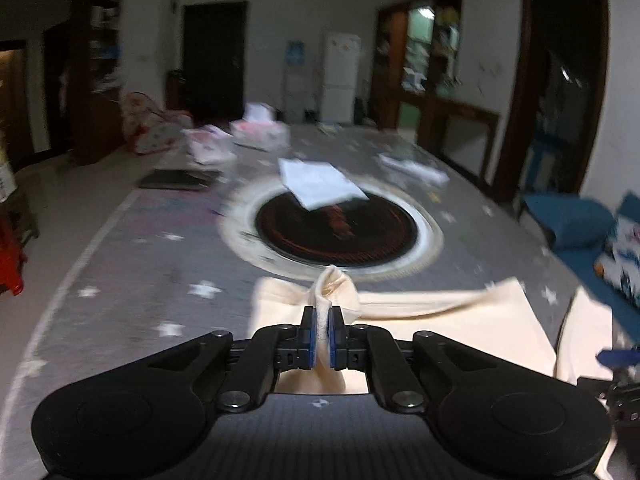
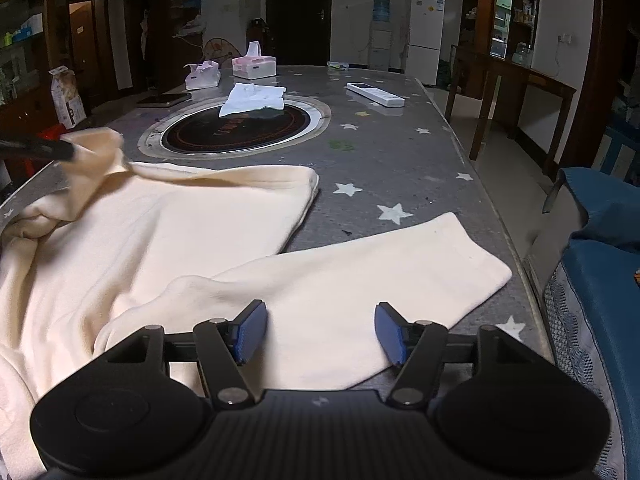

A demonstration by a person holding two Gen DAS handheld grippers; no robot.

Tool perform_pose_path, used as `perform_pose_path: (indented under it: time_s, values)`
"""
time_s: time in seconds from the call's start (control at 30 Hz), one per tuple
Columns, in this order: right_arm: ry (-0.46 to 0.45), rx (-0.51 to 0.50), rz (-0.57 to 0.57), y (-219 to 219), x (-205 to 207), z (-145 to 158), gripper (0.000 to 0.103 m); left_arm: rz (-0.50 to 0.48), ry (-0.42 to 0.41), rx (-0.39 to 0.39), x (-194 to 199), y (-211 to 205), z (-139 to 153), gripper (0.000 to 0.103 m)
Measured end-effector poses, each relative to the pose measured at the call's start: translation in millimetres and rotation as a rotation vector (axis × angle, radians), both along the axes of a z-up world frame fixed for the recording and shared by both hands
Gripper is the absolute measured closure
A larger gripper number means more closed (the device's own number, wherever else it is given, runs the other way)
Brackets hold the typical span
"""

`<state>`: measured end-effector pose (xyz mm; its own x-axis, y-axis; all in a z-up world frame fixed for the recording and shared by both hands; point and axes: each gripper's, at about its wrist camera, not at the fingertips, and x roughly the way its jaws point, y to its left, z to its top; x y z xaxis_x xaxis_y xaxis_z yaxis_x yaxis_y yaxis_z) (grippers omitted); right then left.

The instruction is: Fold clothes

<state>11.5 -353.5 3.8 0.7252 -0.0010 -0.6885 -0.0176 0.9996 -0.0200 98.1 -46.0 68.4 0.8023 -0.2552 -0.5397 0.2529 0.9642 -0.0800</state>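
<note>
Your left claw (image 1: 323, 334) is clamped on a bunched corner of the cream trousers (image 2: 192, 232), lifting it off the table (image 2: 400, 152). Right claw (image 2: 320, 330) hangs open over the near leg, gripping nothing. Fold just starting; next, carry that corner across toward the right claw.

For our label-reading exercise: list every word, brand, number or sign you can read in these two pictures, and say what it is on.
No text can be read with certainty.
Round dark hob: reddish lettering, too blurred.
Fridge: small stickers, too small.
Carton: printing, too small.
Remote control: markings not readable.
Tissue box: no readable print.
Cream garment: no label visible.
</note>
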Motion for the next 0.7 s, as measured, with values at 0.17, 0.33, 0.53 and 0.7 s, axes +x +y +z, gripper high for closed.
perform_pose_path:
  time_s: [0.17, 0.33, 0.53, 0.7]
  values:
    - [-0.001, -0.013, -0.020, 3, -2, 2, 0.039, 0.117, -0.049, -0.040, -30, 53, 20, 0.097]
    - [-0.026, -0.009, 0.005, 14, -17, 13, 0.039, 0.215, -0.068, -0.045, -57, 96, 23, 0.097]
    - [-0.054, 0.058, 0.223, 50, -47, 42, 0.039, 0.298, -0.032, -0.032, -76, 130, 8, 0.097]
    - [-0.024, 0.103, 0.460, 87, -71, 53, 0.039, 0.335, -0.009, -0.029, -87, 143, -5, 0.097]
